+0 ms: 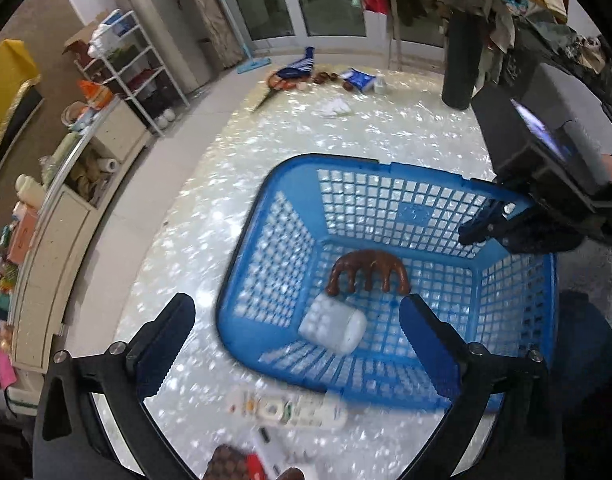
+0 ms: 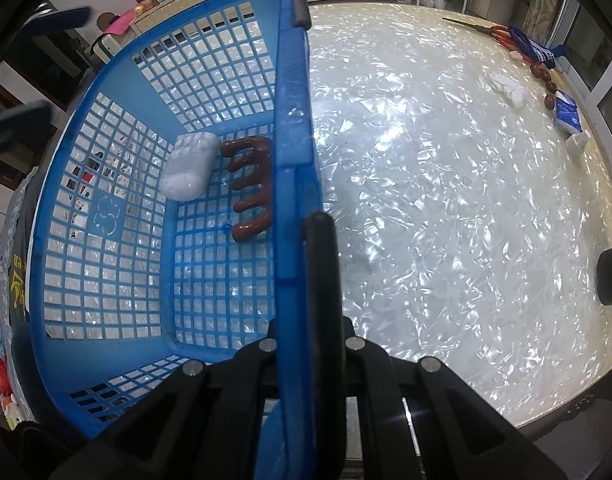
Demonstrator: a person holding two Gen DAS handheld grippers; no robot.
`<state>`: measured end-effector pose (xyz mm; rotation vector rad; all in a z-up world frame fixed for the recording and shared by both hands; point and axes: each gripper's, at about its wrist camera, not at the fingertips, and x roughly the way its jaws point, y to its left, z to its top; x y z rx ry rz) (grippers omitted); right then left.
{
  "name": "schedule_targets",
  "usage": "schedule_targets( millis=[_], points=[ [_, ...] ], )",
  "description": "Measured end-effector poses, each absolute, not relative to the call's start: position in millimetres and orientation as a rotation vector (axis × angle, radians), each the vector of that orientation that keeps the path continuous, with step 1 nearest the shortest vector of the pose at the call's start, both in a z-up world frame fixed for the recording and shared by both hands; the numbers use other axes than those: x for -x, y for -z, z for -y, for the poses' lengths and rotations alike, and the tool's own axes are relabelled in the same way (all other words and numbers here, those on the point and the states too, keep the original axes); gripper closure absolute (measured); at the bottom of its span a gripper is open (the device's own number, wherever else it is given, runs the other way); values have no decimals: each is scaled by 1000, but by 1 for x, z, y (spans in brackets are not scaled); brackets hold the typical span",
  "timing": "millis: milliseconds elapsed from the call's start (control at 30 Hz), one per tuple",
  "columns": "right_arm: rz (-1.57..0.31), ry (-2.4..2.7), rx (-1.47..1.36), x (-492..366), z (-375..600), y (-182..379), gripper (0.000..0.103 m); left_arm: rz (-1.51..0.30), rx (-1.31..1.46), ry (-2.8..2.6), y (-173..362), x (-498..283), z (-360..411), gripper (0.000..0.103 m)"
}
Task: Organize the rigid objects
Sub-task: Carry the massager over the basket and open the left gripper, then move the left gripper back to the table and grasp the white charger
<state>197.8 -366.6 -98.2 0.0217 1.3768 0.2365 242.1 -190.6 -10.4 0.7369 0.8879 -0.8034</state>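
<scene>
Basket: on the table, near its front edge.
In basket: cup lying on its side, touching the pronged massager behind it.
Before basket: remote control on table.
Far edge: scissors, tissue pack.

The left wrist camera looks steeply down from above the blue basket, over its near rim, and it also sees far across the shiny table to the windows. The right wrist camera sits very near the basket's rim and looks down along it. Both views share the basket's inside and the table's far edge.
</scene>
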Motion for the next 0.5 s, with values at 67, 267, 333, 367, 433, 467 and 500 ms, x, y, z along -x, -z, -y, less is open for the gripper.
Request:
schedule_targets(
  millis=[67, 267, 333, 367, 433, 467, 500],
  points=[
    [-1377, -238, -16, -198, 366, 98, 98, -880, -735, 769, 2, -238, 174, 0],
    [-1374, -238, -18, -197, 365, 98, 98, -930, -694, 654, 1, -226, 112, 0],
    [-1374, -238, -13, -197, 365, 98, 98, -963, -676, 610, 8, -222, 88, 0],
    [-1374, -238, -13, -197, 365, 98, 98, -974, -670, 600, 11, -219, 79, 0],
    [-1373, -239, -11, -197, 365, 98, 98, -1011, -651, 583, 22, -214, 62, 0],
    [-1373, -239, -11, -197, 364, 98, 98, -1029, -641, 574, 29, -211, 53, 0],
    [-1373, -240, -12, -197, 364, 98, 98, -1045, -634, 569, 35, -209, 47, 0]
  ],
)
